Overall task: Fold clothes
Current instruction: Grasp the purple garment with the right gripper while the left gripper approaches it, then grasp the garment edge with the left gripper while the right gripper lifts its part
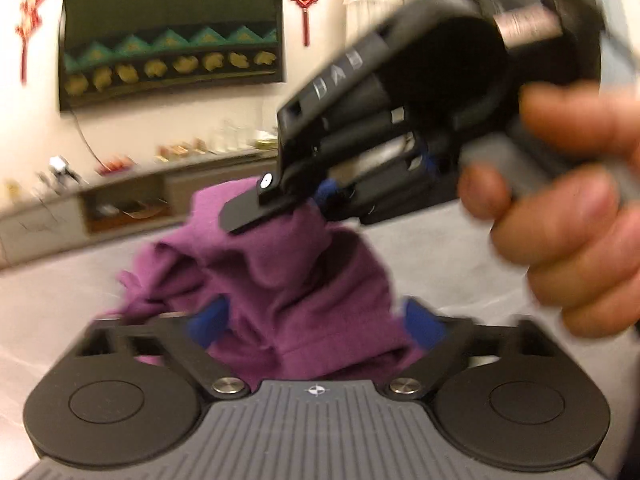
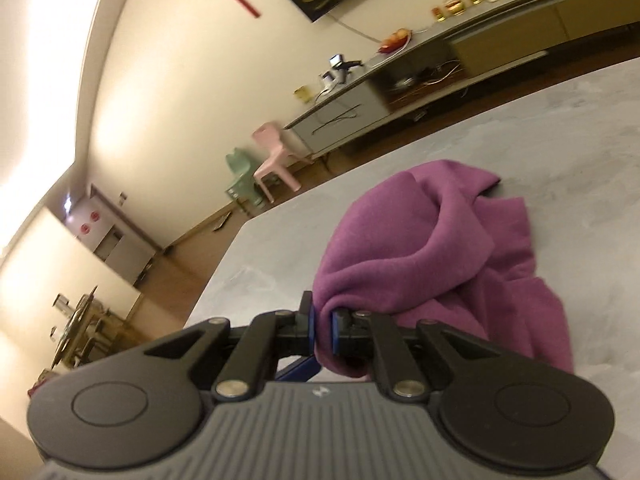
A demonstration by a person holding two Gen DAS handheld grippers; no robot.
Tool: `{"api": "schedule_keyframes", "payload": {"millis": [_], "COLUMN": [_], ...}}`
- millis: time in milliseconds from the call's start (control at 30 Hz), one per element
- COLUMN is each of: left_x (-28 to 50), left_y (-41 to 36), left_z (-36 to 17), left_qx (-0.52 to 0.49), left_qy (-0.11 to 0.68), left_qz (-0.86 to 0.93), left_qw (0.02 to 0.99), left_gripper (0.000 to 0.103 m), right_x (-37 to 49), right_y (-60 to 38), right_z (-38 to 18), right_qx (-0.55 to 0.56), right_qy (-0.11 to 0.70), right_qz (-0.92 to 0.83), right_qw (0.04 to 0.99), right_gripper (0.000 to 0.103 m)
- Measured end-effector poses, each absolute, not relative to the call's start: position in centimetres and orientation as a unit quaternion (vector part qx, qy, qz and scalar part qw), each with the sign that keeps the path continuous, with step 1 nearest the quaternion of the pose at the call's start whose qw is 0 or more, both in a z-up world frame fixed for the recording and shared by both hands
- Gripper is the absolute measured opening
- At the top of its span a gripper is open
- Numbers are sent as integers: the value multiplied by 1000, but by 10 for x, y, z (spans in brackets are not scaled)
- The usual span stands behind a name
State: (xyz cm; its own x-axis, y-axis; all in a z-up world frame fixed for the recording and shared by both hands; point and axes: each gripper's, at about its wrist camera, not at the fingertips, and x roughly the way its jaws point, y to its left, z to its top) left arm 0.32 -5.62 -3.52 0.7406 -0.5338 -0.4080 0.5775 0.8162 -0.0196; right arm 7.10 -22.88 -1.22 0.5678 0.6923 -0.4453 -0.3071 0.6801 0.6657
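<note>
Bunched on the pale grey table (image 2: pixel 560 92), purple garment (image 2: pixel 420 248) pinched at one gathered edge by right gripper (image 2: pixel 322 332), jaws pressed nearly together on cloth. Seen from the left wrist: same cloth (image 1: pixel 288 280) heaped between the half-spread blue pads (image 1: pixel 208 320) of left gripper (image 1: pixel 316 328), grip not confirmed (motion blur hid any contact). Both tools close together on the near end of the heap, right gripper (image 1: pixel 280 200) just above and beyond the left, a hand (image 1: pixel 568 216) on its handle. Bulk of the fabric trailed away from both toward the table's far side, long axis unclear. Judged next: drawing the two held points apart to spread it.
</note>
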Motion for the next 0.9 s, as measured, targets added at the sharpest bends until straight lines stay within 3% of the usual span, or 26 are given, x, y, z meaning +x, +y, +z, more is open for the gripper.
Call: {"api": "schedule_keyframes", "payload": {"millis": [33,100,167,233,300,467,500,533,567,600,767,800,867,900], "left_x": [8,18,24,29,35,45,44,43,42,40,51,55,65,67], "left_y": [-52,-40,-26,-6,16,39,34,25,14,3,-44,-51,-63,-64], "left_z": [-33,-31,-28,-23,-20,-23,-27,-32,-35,-39,-44,-44,-49,-51], "left_qx": [34,-7,-40,-69,-87,-120,-124,-124,-122,-120,-121,-129,-130,-127], "left_qy": [214,240,253,261,267,308,318,326,332,337,331,330,345,356], "left_qz": [-309,-313,-304,-281,-253,-258,-271,-279,-281,-283,-285,-285,-288,-285], "left_qw": [926,919,918,921,926,908,900,895,892,890,891,891,884,881], "left_gripper": [23,4,1,0,0,2,12,48,72,103,102,95,40,18], "right_x": [70,69,68,68,75,87,90,91,93,94,91,90,85,83], "right_y": [-229,-228,-227,-229,-232,-250,-251,-253,-254,-255,-250,-249,-251,-252], "right_z": [-12,-9,-3,0,1,-2,-4,-7,-10,-12,-14,-13,-12,-10], "right_qx": [270,277,289,303,317,317,310,314,323,333,345,344,343,342], "right_qy": [359,356,344,332,324,311,312,314,317,319,318,318,318,318], "right_qz": [299,306,313,314,306,239,222,218,219,225,252,256,267,271], "right_qw": [842,838,837,836,837,864,870,869,864,858,846,845,843,842], "right_gripper": [8,11,15,26,53,56,56,56,56,56,56,56,55,55]}}
